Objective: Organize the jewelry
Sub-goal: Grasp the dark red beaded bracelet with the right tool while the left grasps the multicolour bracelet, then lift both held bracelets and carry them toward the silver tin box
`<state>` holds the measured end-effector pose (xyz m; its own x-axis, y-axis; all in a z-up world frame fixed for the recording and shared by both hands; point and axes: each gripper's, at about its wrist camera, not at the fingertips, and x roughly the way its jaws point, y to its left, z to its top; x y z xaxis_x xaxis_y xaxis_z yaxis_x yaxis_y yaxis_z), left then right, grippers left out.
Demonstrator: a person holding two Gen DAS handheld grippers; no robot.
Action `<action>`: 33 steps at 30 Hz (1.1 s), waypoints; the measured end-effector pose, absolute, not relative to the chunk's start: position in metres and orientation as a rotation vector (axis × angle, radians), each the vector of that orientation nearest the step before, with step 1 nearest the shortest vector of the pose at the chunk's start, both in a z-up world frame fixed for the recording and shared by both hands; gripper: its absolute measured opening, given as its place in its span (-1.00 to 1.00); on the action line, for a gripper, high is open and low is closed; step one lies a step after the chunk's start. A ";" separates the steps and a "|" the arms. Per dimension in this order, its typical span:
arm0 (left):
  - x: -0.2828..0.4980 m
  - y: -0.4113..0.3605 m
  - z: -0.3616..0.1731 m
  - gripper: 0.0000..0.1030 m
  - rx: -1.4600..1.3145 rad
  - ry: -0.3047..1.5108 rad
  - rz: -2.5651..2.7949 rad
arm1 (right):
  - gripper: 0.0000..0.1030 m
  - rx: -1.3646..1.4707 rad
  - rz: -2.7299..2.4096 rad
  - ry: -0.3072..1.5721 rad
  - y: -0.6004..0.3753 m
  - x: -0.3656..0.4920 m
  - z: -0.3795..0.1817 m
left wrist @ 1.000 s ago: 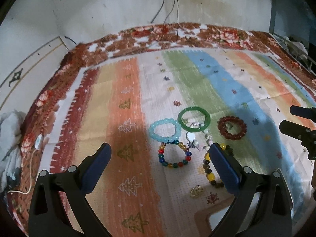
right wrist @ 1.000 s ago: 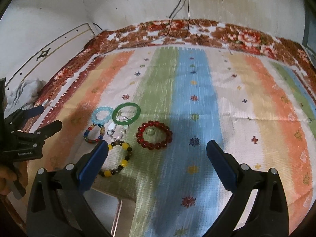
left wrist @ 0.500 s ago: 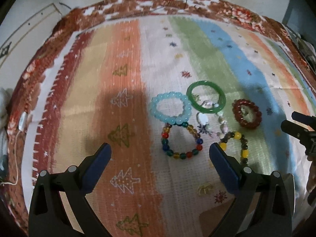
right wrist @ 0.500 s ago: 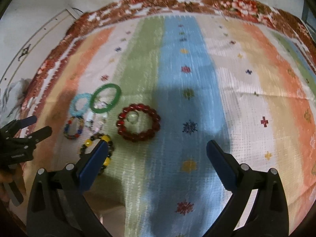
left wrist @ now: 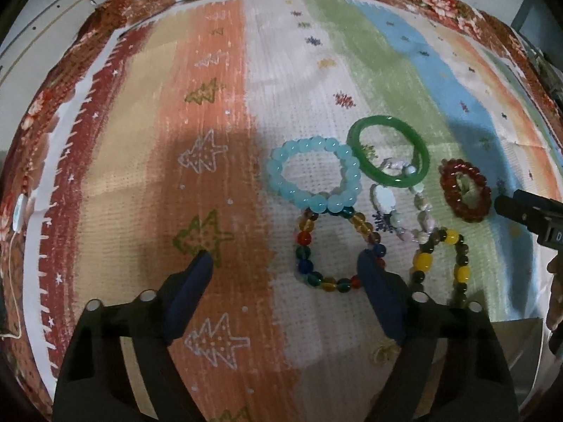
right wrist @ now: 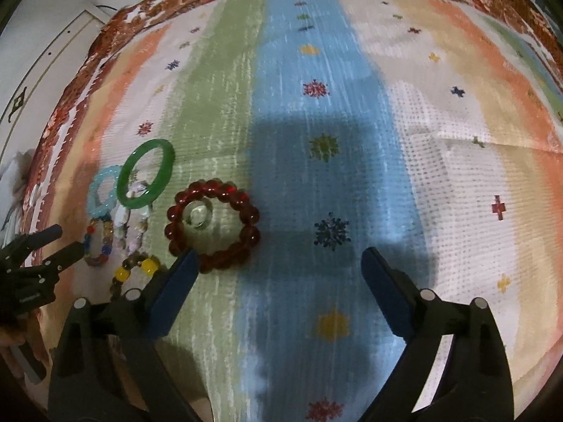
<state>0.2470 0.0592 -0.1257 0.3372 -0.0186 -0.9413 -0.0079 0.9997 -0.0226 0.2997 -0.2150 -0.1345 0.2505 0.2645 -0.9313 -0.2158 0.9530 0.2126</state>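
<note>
Several bracelets lie close together on a striped cloth. A light blue bead bracelet (left wrist: 314,176) touches a green bangle (left wrist: 387,154). A multicolour bead bracelet (left wrist: 334,249) lies below them, beside a pale stone bracelet (left wrist: 401,211) and a yellow-and-brown bead bracelet (left wrist: 440,260). A dark red bead bracelet (right wrist: 213,225) lies apart with a clear ring (right wrist: 197,213) inside it. My left gripper (left wrist: 285,263) is open and empty, its right finger by the multicolour bracelet. My right gripper (right wrist: 278,256) is open and empty, its left finger by the red bracelet.
The striped cloth (right wrist: 352,140) has a red floral border (left wrist: 52,112). A small gold trinket (left wrist: 383,351) lies near the front. A box corner (left wrist: 517,344) shows at the lower right of the left wrist view. A white cable (left wrist: 14,218) lies at the left edge.
Both grippers have moved down and forward toward the bracelets, which now look larger and nearer. Both stay open and empty. The jewelry has not moved.
</note>
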 end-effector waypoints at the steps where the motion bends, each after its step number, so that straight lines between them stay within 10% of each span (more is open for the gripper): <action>1: 0.248 0.060 -0.128 0.47 -0.024 1.235 -0.007 | 0.72 0.042 0.323 1.282 -0.214 0.301 -0.136; 11: 0.256 0.052 -0.142 0.24 0.060 1.242 -0.025 | 0.44 -0.062 0.280 1.269 -0.203 0.308 -0.142; 14: 0.254 0.042 -0.141 -0.31 0.082 1.246 -0.079 | 0.30 -0.072 0.297 1.269 -0.202 0.307 -0.143; 16: 0.254 0.038 -0.140 -0.82 0.069 1.263 -0.118 | -0.23 -0.078 0.314 1.271 -0.199 0.306 -0.142; 19: 0.254 0.040 -0.139 -0.83 0.065 1.261 -0.130 | -0.70 -0.073 0.362 1.277 -0.196 0.303 -0.141; 33: 0.231 0.040 -0.095 -0.83 -0.054 1.190 -0.214 | -0.71 -0.005 0.411 1.195 -0.205 0.282 -0.097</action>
